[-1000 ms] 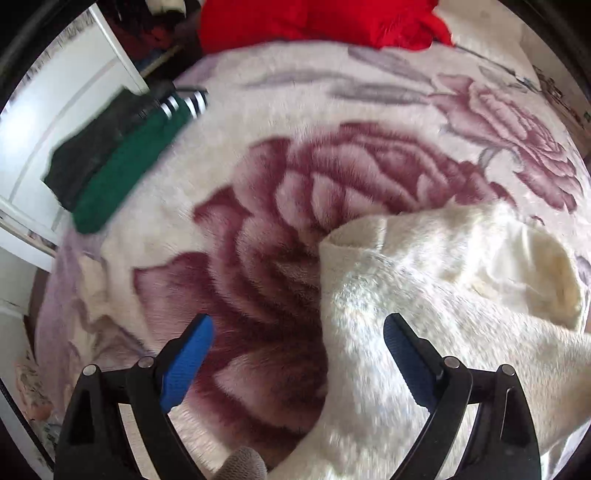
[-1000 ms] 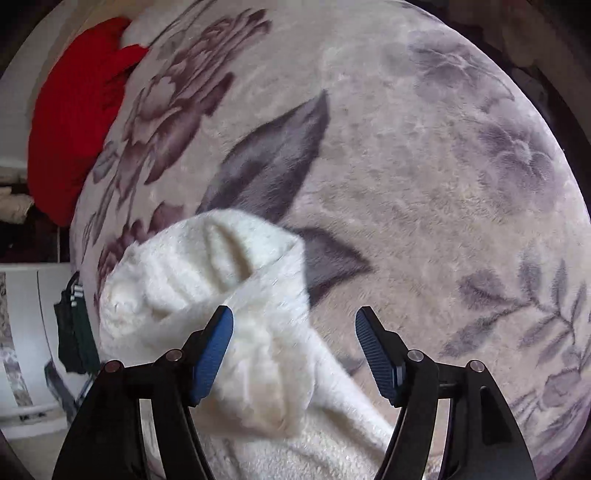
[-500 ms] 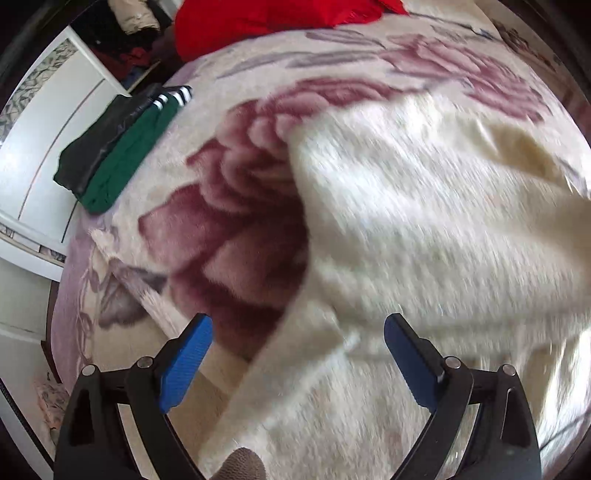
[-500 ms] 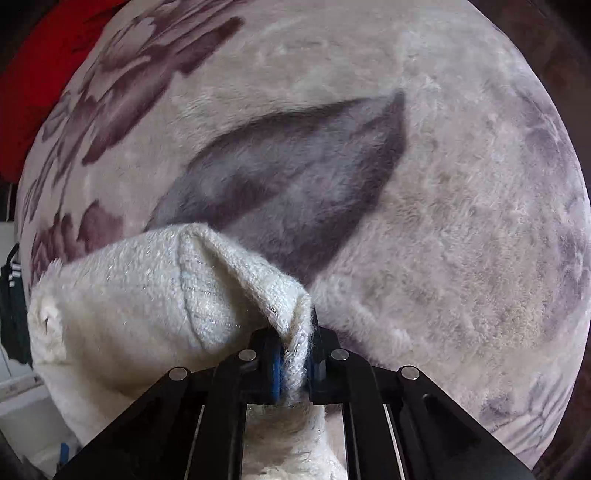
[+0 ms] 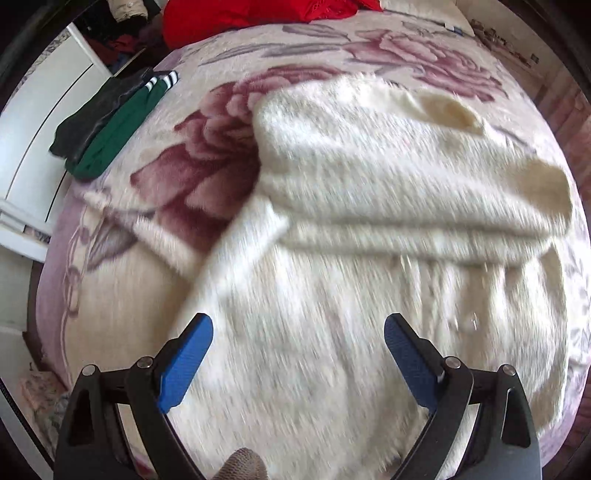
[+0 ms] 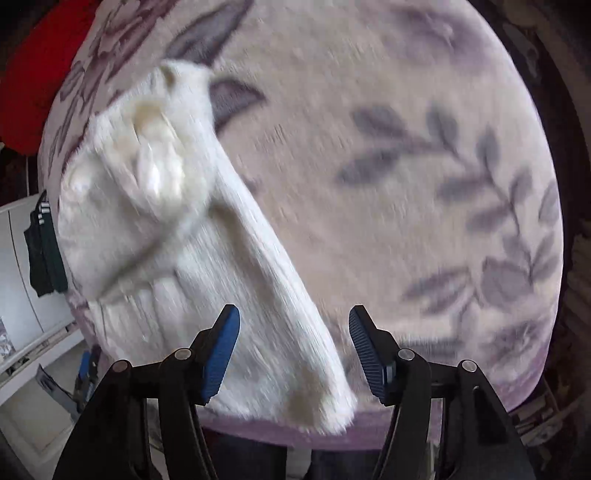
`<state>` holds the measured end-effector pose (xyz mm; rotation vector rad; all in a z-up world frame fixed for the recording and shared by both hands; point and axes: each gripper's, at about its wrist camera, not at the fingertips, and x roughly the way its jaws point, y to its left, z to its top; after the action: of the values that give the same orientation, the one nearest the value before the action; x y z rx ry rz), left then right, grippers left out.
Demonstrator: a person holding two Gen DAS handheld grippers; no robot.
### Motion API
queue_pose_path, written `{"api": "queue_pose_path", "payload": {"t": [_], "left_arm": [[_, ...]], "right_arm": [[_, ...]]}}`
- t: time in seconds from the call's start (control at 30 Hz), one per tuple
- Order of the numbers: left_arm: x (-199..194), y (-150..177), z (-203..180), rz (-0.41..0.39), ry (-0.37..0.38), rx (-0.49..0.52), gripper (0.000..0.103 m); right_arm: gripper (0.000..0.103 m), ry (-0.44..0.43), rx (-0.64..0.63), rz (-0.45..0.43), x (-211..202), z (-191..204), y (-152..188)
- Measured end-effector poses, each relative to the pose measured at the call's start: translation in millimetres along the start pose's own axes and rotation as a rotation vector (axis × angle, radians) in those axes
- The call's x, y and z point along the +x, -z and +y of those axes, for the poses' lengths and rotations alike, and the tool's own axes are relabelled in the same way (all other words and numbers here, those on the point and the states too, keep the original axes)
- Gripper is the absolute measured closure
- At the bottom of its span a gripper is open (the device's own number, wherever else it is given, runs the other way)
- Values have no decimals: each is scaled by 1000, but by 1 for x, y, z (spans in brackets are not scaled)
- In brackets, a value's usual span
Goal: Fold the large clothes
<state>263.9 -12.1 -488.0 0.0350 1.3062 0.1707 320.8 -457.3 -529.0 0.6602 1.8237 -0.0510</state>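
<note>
1. Your right gripper (image 6: 294, 347) is opening, nothing pinched; the left gripper (image 5: 298, 357) is spread, empty.
2. The sweater (image 5: 369, 229) lies half-folded on the blanket (image 5: 207, 155).
3. Grip the near hem at both corners and fold evenly.

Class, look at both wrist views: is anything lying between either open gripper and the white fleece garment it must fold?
Nothing visible. The white fleece garment lies directly below the left gripper and the right gripper, whose jaws are opening. The green and black clothes and red fabric lie well aside.
</note>
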Motion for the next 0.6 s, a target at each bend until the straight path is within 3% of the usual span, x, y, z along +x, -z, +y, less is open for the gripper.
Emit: {"api": "queue_pose_path", "payload": {"t": [0.1, 0.13, 0.17, 0.23, 0.3, 0.37, 0.4, 0.47, 0.6], "left_arm": [[-10, 28, -25, 27, -39, -18, 8], [-14, 39, -38, 35, -56, -22, 8], [-17, 49, -51, 45, -70, -18, 8], [-23, 69, -86, 71, -82, 2, 8], [-30, 82, -119, 77, -57, 18, 8], [-35, 95, -161, 89, 9, 41, 8], [-35, 102, -186, 104, 57, 53, 8], [-27, 114, -232, 142, 137, 82, 8], [-2, 136, -314, 208, 221, 168, 8]], "right_arm": [[41, -97, -17, 83, 48, -36, 43], [49, -118, -28, 104, 65, -46, 53], [83, -77, -38, 128, 85, -57, 60], [83, -77, -34, 160, 111, -83, 68], [79, -168, -32, 192, 105, -95, 62], [68, -247, -67, 193, 79, -104, 53], [55, -251, -96, 167, 58, -108, 46], [43, -252, -124, 113, 18, -121, 24], [43, -230, -132, 47, -33, -145, -25]]}}
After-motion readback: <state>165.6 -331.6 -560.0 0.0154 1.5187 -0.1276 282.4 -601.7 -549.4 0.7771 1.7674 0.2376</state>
